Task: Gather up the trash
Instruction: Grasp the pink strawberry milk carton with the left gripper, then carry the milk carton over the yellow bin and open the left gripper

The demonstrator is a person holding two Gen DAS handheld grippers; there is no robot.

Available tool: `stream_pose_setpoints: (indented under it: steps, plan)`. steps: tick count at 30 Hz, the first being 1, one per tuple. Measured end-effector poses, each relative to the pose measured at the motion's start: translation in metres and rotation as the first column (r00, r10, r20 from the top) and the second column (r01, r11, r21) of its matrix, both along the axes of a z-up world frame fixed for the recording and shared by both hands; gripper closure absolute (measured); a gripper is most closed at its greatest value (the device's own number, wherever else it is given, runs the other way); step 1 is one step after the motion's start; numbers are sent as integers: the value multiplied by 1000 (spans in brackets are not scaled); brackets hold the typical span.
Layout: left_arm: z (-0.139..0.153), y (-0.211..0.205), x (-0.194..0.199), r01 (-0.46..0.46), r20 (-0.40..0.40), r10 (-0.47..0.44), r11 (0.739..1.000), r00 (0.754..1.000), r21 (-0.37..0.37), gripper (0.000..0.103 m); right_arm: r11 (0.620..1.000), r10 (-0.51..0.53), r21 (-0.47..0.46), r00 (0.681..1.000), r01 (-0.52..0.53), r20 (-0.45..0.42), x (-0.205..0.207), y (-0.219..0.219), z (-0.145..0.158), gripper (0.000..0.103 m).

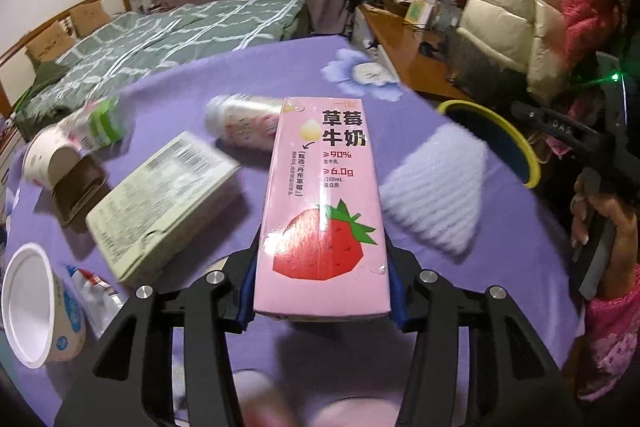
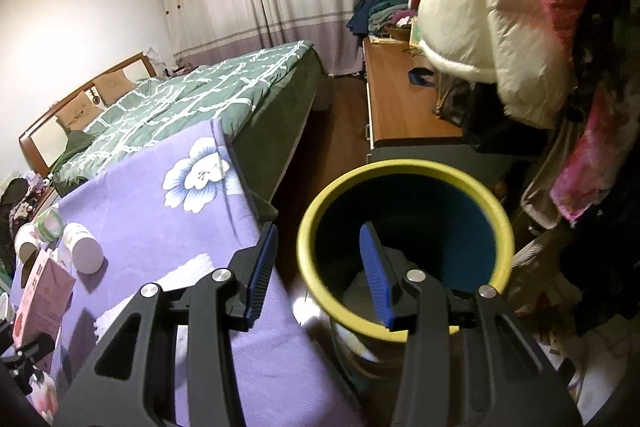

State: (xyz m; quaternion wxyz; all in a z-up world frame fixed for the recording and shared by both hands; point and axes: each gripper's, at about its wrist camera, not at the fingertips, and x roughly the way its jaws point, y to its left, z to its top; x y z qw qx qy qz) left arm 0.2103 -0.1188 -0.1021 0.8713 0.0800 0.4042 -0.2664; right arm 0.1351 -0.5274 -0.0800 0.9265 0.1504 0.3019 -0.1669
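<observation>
Trash is spread on the purple-clothed table point(image 1: 460, 307); the bin point(image 2: 404, 171), yellow rim and blue inside, hangs off the table's right edge, held by the right gripper point(image 2: 320, 267). Its pads straddle the near rim, one outside and one inside; whether they actually pinch it I can't tell.

Step in hand: carry. The left gripper point(image 1: 320, 291) is clamped on the base of the pink strawberry milk carton point(image 1: 320, 195), which looks lifted clear of the cloth.

Next move, my read: swing the carton right over the bin mouth, then release. The carton is long, so it needs to go in end first or it could catch the rim.

Still to collect: flat grey-green box point(image 1: 160, 207), white bottle point(image 1: 244, 127), paper cups point(image 1: 48, 155), white tub point(image 1: 36, 303), a wrapper.

View differences: only the left wrist shows the clamp on the carton and the full litter spread. Only the right wrist shows the bin's depth, its whole rim and the floor drop beside the table.
</observation>
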Motion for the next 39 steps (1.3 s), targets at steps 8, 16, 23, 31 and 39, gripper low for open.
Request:
stream_pose_setpoints:
  steps: [8, 16, 23, 31, 39]
  plan:
    - [24, -80, -14, 95, 10, -94, 995, 995, -36, 53, 1000, -13, 4, 1000, 13, 19, -44, -38, 10, 62]
    - [29, -184, -14, 198, -5, -198, 980, 980, -31, 53, 999, -33, -12, 999, 33, 17, -75, -68, 10, 61]
    - [19, -267, -8, 255, -38, -256, 967, 966, -21, 53, 996, -84, 24, 996, 84, 18, -97, -99, 0, 61]
    - [1, -325, 7, 274, -77, -274, 962, 959, -13, 53, 989, -134, 69, 991, 131, 27, -112, -128, -7, 61]
    - [3, -333, 16, 204, -33, -204, 979, 978, -9, 18, 988, -136, 82, 990, 133, 29, -116, -133, -9, 61]
